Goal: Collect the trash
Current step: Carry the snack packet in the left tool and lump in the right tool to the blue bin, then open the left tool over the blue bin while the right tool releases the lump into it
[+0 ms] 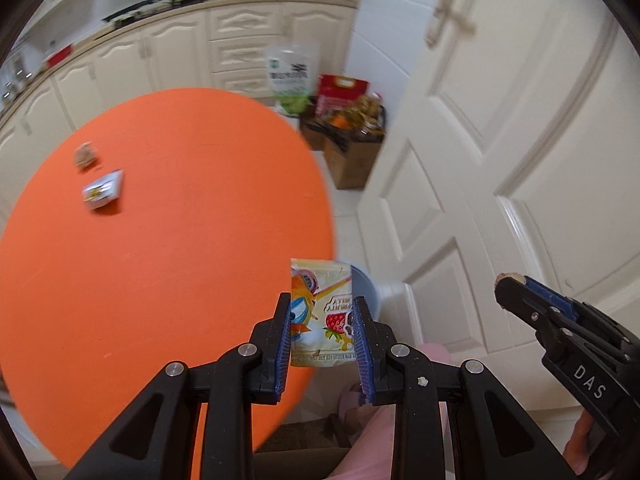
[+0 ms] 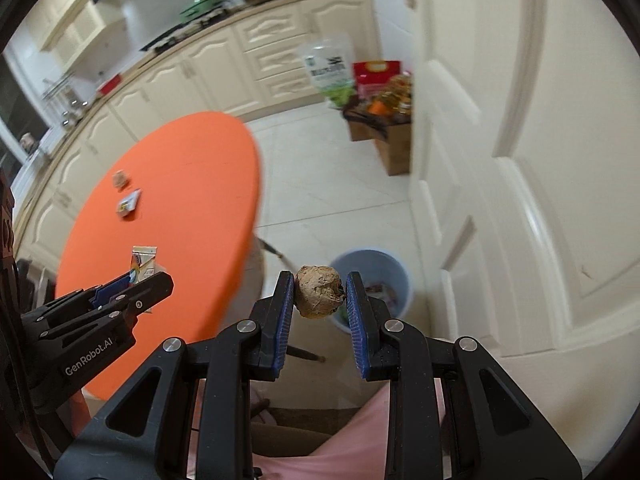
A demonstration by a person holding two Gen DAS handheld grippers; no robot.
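Left gripper [image 1: 321, 332] pinches a flat, glossy strawberry-print snack wrapper [image 1: 320, 312] by its lower half; light, floppy, slippery, so hold it well in from the edge. Right gripper [image 2: 318, 298] clamps a crumpled brown paper ball [image 2: 319, 291]; light, squashy, grip across the middle. Pale blue plastic bin [image 2: 374, 276] on the floor, at 1 o'clock from the right gripper, contents unclear. Two more scraps at 10 o'clock on the round orange table [image 1: 168, 240], blurred.
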